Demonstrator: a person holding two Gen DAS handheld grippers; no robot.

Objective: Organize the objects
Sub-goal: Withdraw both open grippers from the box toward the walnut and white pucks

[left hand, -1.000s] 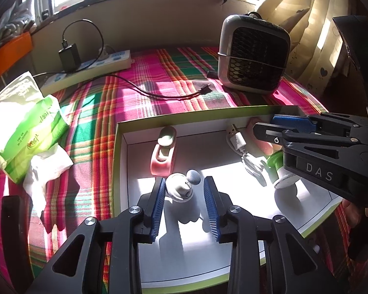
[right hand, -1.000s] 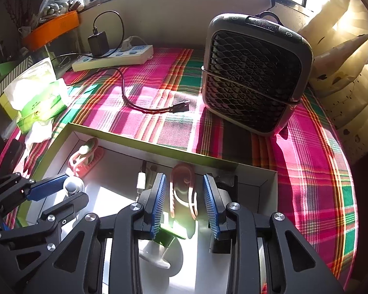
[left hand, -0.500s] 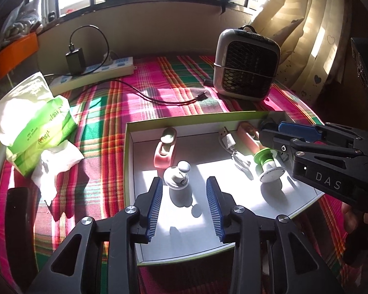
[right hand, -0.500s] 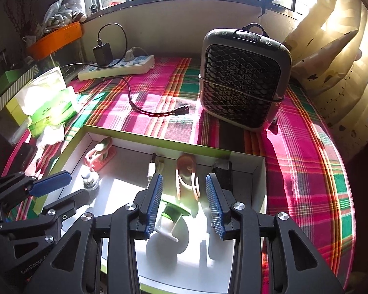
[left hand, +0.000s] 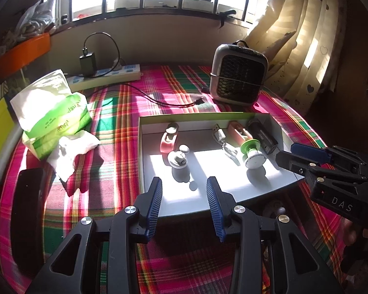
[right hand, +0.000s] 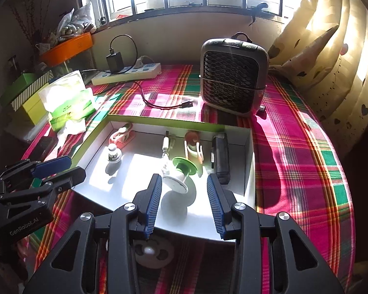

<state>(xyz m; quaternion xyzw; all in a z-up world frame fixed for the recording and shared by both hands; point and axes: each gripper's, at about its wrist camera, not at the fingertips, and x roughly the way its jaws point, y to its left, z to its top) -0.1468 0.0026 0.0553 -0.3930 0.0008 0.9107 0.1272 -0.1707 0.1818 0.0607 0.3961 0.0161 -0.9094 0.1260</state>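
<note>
A shallow white box with a green rim point(left hand: 196, 118) point(right hand: 164, 120) lies on the plaid cloth. In it are a pink clip point(left hand: 168, 138) point(right hand: 122, 136), a small white knob point(left hand: 177, 158) point(right hand: 114, 153), a white USB plug point(left hand: 219, 134) point(right hand: 166, 144), a second pink clip point(left hand: 238, 132) point(right hand: 193, 147), a green and white spool point(left hand: 252, 152) point(right hand: 180, 174) and a black block point(left hand: 262, 136) point(right hand: 219, 155). My left gripper point(left hand: 184, 196) point(right hand: 56, 169) is open and empty, above the box's near edge. My right gripper point(right hand: 184, 196) point(left hand: 292, 153) is open and empty, just short of the spool.
A small grey fan heater point(left hand: 238, 73) point(right hand: 234, 73) stands behind the box. A power strip with charger point(left hand: 105, 73) point(right hand: 127, 71), a loose black cable point(left hand: 174, 101), a green tissue pack point(left hand: 51, 117) point(right hand: 68, 100), a dark flat object point(left hand: 28, 210) and a curtain point(right hand: 331, 49) are around.
Both grippers have drawn back and up from the box. The left one has left the white knob, the right one has left the pink clip and spool. The objects stay put.
</note>
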